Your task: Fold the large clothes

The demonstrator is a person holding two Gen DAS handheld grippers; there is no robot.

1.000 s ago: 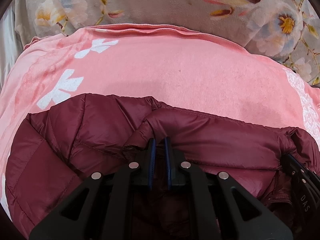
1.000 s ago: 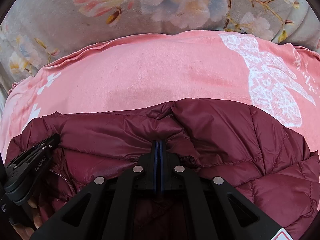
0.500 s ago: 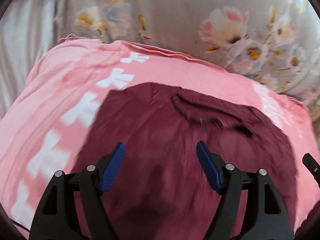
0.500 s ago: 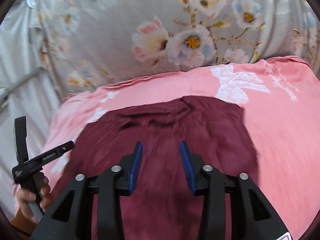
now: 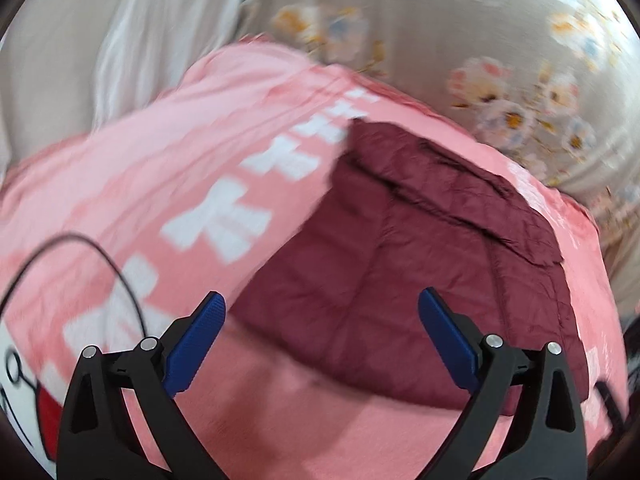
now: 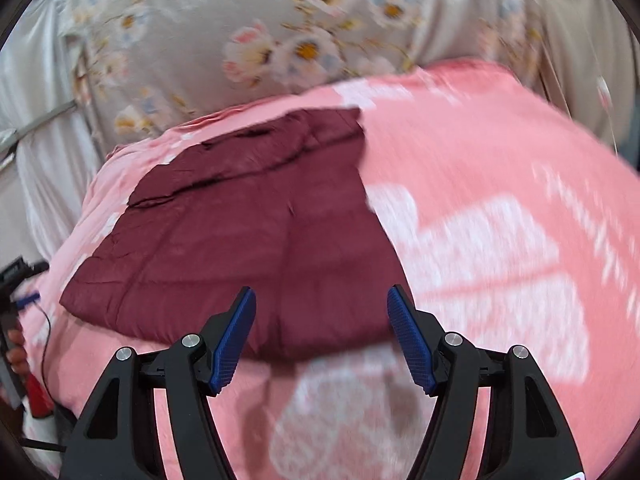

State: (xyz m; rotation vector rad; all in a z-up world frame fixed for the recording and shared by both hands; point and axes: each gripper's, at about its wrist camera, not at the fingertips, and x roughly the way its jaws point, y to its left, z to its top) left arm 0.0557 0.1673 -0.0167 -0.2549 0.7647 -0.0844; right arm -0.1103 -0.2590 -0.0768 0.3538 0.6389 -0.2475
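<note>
Maroon quilted fabric fills the middle of the left wrist view: the puffer jacket (image 5: 420, 264) lies folded into a compact block on the pink blanket (image 5: 160, 168), its collar edge at the far end. The left hand-held gripper (image 5: 322, 340) sits back from the near hem with its jaws spread wide, having just been opening, and nothing lies between the blue pads (image 5: 192, 344). A thin black cable (image 5: 116, 268) loops over the blanket at the left.

From the right wrist view the jacket (image 6: 240, 248) again rests flat on the blanket (image 6: 500, 240), with a floral cloth (image 6: 280, 32) behind it. The right hand-held gripper (image 6: 322, 340) is also parted and empty, its jaws having just been opening, hanging over the near hem without touching it.

Judging by this, a fold has been laid and let go. If another fold is wanted, the next move calls for both grippers to reach a fresh edge and pinch it evenly, since the slick padding may spring open.
</note>
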